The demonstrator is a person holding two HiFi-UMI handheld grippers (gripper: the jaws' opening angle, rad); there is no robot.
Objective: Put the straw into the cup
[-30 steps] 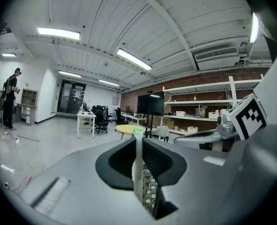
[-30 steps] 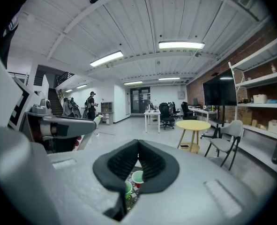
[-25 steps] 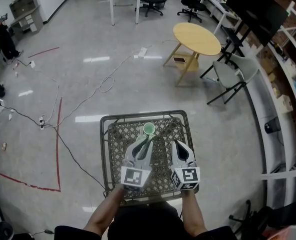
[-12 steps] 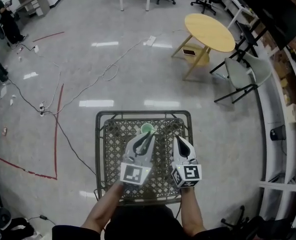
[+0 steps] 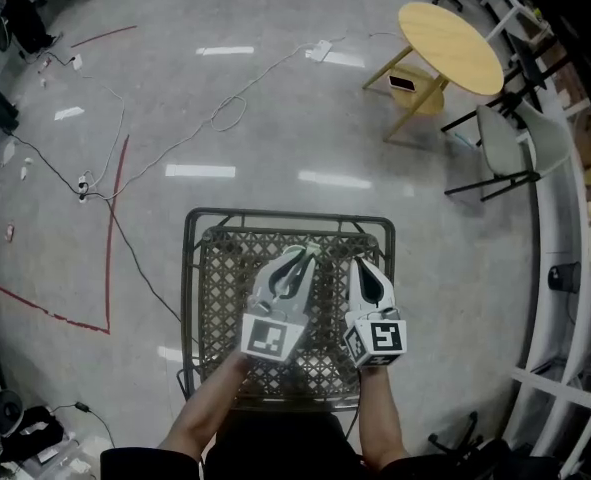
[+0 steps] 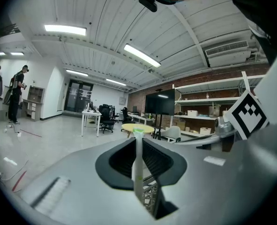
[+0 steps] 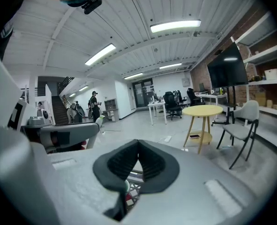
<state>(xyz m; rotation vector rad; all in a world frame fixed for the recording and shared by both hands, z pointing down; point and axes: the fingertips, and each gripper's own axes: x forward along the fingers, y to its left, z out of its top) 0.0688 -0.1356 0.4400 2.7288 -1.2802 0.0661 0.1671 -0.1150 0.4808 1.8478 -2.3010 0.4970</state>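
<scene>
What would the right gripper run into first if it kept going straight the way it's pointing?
Probably the mesh table beneath it, near the far rim, since the right gripper seems tilted slightly down. Nothing stands in its way there. Depth is unclear; it might clear the rim and meet floor.

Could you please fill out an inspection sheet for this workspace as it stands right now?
Surface: dark metal mesh table.
Job's things: slim pale tube with a green top, upright in the left gripper; straw or cup, cannot tell.
Clutter: pale bit below the right gripper, unidentifiable.
Grippers: left gripper clamped on the tube; right gripper shut, nothing seen between its jaws.
Cables: cords trailing across the floor.
Surroundings: round yellow table, grey chair, red floor tape.
</scene>
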